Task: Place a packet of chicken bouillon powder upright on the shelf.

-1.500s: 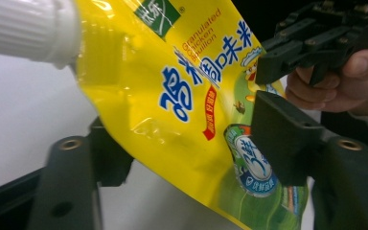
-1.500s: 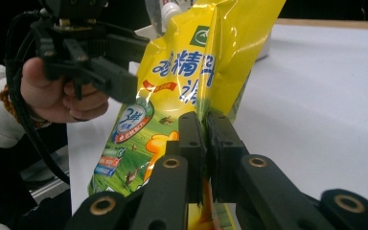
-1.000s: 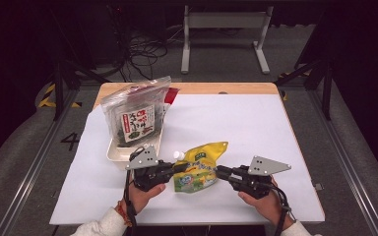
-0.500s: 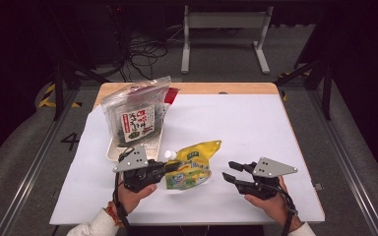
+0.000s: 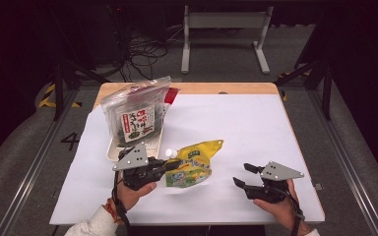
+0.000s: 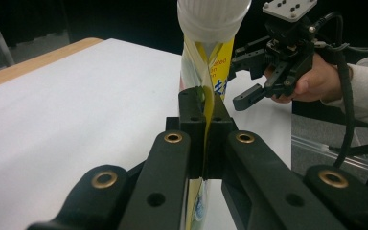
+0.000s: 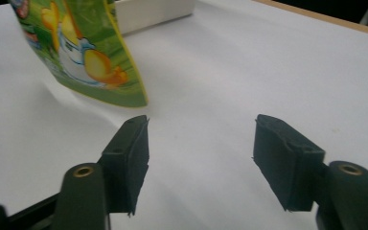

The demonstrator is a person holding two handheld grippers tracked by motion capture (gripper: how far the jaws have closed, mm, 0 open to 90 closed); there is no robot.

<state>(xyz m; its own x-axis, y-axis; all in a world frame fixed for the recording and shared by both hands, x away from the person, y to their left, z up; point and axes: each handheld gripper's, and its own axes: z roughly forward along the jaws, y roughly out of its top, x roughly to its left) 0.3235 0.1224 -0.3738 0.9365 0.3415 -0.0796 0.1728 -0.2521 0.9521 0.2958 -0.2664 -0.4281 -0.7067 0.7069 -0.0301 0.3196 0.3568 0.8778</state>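
Note:
A yellow and green spouted pouch (image 5: 193,165) with a white cap (image 5: 170,153) hangs just above the white table, tilted. My left gripper (image 5: 171,164) is shut on the pouch's edge near the cap; in the left gripper view the jaws pinch the yellow seam (image 6: 205,139) below the white cap (image 6: 214,19). My right gripper (image 5: 242,175) stands open to the right of the pouch, apart from it, with nothing between its fingers. In the right gripper view the pouch's green corner (image 7: 91,57) hangs ahead and left of the gripper (image 7: 200,158).
A white tray (image 5: 114,150) at the table's left holds a clear bag of dark snacks (image 5: 135,115) leaning upright. A red packet (image 5: 171,95) lies behind it. White sheet (image 5: 236,123) covers the wooden table; its front edge lies close to both hands.
My right gripper let go of the pouch, opened and drew back to the right. My left gripper moved left and lifted the pouch, which now hangs from it alone.

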